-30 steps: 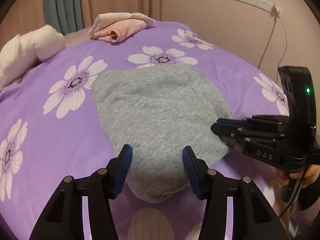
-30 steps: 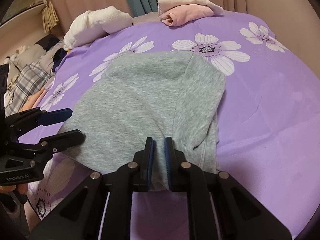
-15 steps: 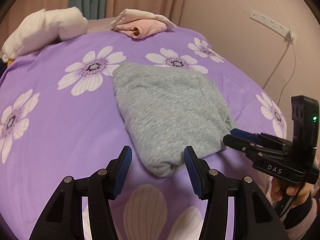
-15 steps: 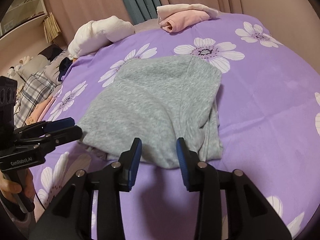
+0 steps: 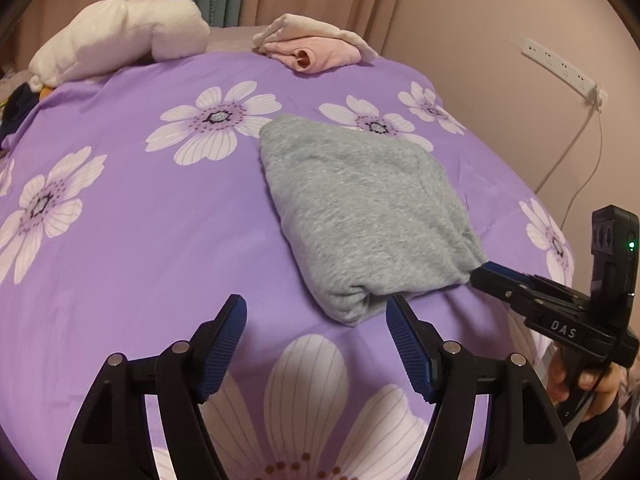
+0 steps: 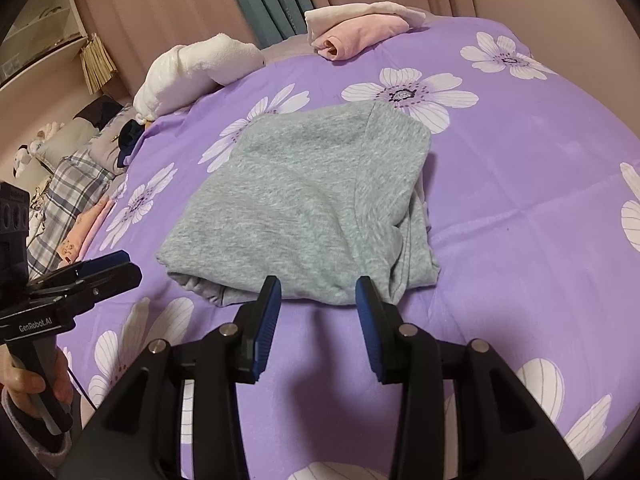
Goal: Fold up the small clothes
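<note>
Left gripper (image 5: 316,334): jaws spread wide, nothing between them. The blue pads (image 5: 222,350) sit above the purple flowered bedspread (image 5: 140,240), short of the near folded edge of the grey garment (image 5: 360,208); no contact with the cloth is visible.

Right gripper (image 6: 318,320): jaws also parted wide and holding nothing. Its pad tips stand at the near hem of the grey garment; from its own camera they overlap the hem, but whether they touch the fabric cannot be told. In the left wrist view its tip lies just beside the garment's right near corner.

Grey garment: folded into a compact block, lying flat near the middle of the bedspread, one layered edge loose on the right side in the right wrist view.

Other items noted: a folded pink and white garment (image 5: 316,46) at the far edge of the bed, well apart from the grey one; a white plush bundle (image 5: 120,36) to its left; a power strip (image 5: 560,68) on the wall with a cable hanging down.
</note>
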Demonstrator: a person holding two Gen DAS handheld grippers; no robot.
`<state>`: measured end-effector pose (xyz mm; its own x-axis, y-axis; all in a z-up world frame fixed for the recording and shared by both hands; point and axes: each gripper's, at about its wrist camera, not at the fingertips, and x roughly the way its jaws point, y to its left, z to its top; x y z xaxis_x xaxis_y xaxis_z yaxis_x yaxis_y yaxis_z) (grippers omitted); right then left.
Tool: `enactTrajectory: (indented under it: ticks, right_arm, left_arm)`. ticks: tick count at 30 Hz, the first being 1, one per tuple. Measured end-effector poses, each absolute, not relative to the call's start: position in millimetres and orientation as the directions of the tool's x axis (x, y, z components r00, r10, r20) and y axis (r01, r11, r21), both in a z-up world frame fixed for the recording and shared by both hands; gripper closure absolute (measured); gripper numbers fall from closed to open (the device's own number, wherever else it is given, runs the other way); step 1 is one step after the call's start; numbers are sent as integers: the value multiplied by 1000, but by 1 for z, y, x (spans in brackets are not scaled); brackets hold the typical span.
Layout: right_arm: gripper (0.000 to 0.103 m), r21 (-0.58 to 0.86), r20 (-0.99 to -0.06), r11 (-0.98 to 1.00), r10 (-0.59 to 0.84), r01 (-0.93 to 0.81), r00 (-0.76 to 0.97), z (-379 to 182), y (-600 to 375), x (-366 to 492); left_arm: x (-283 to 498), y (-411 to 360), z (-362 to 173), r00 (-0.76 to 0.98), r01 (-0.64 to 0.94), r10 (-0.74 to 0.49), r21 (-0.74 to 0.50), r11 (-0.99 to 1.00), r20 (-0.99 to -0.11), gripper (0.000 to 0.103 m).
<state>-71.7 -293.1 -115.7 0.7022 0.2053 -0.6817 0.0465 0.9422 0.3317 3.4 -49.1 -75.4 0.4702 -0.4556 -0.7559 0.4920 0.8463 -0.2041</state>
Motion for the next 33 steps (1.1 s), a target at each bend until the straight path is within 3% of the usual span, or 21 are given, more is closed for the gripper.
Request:
enactTrajectory:
  ticks: [4,8,17,19,21,24,33]
  right_arm:
    - [58,360,-673,932,227,44,704,-113,-297,-72]
    - [56,386,-664,921,239,51,708,-111,-302,-72]
    - [48,505,-627,860,314,65,713,-112,-318,-65]
    - [43,540,-611,839,338,65,716,-112,-323,-64]
    - [41,564,-601,822,345,78,721,-112,-328,-62]
    - [29,577,-607,806,320,127,727,-115,-339,-60]
    - [29,652,-618,733,366,194,696,-134,-366,-48]
  left_arm:
    - [5,-48,-79,460,486,-452,-209,848,-764,31]
    - [9,-46,-84,439,472,-459,-236,849,-773,21]
    - [19,-39,-92,388,436,-498,-321,841,-775,21]
    - [22,-37,-92,377,429,-516,-348,833,-769,18]
    - [25,-34,-94,362,416,-534,-380,826,-764,8]
    - [31,-32,-96,342,402,-559,-421,813,-755,7]
    - [50,-42,-106,278,364,-610,-506,782,-742,7]
